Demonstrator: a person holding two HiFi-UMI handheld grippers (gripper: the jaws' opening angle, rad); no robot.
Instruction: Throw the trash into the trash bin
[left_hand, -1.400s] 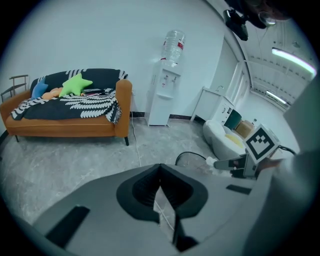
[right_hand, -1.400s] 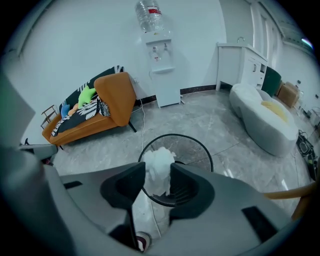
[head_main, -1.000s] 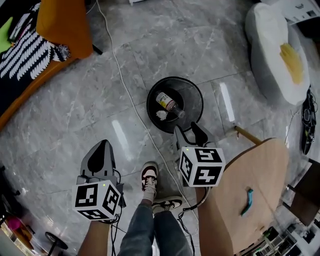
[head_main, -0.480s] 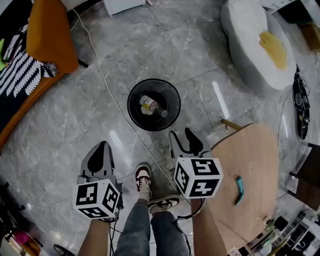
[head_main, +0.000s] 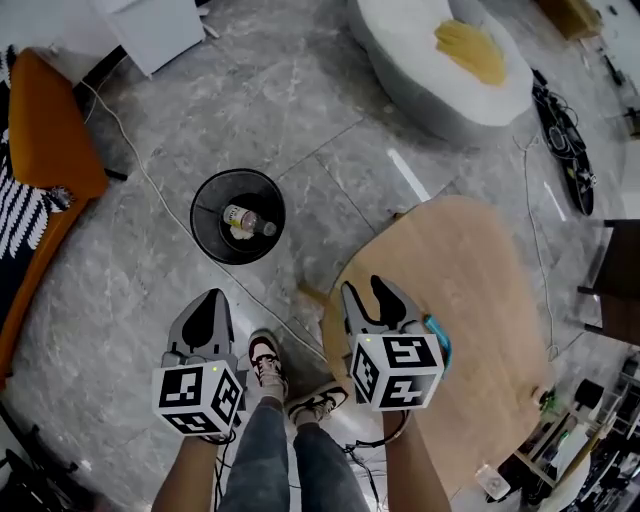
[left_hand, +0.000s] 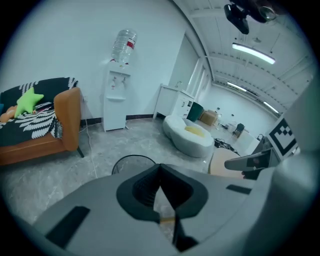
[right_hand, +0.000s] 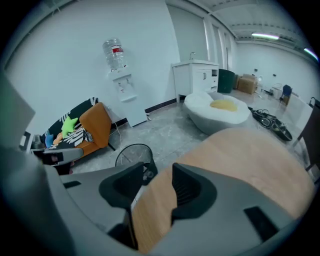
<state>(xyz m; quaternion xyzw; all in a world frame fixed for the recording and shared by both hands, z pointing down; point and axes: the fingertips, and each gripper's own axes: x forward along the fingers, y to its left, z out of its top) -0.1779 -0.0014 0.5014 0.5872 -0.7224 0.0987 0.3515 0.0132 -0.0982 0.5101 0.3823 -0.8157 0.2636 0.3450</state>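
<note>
**Head view, after the turn from bin to table.** The trash bin (head_main: 210, 195), which a second before had lain just ahead of both grippers, had slid up and to the left of the frame, well apart from them. It held a bottle (head_main: 248, 219) and a pale scrap (head_main: 238, 236), so those pieces counted as already thrown away. The right gripper (head_main: 367, 290), earlier over bare floor (head_main: 300, 110) beside the bin, now hung over the near edge of the round wooden table (head_main: 470, 260). Its jaws were spread, with only tabletop showing between them. The left gripper (head_main: 212, 298) stayed over the floor near the person's shoes (head_main: 266, 358), its jaws pressed together at the tips on nothing. A small teal object (head_main: 438, 338) lay on the table just beside the right gripper (partly hidden by it; its kind could not be told). On this evidence one drop was finished, and the teal object was probably the next piece to fetch.
</note>
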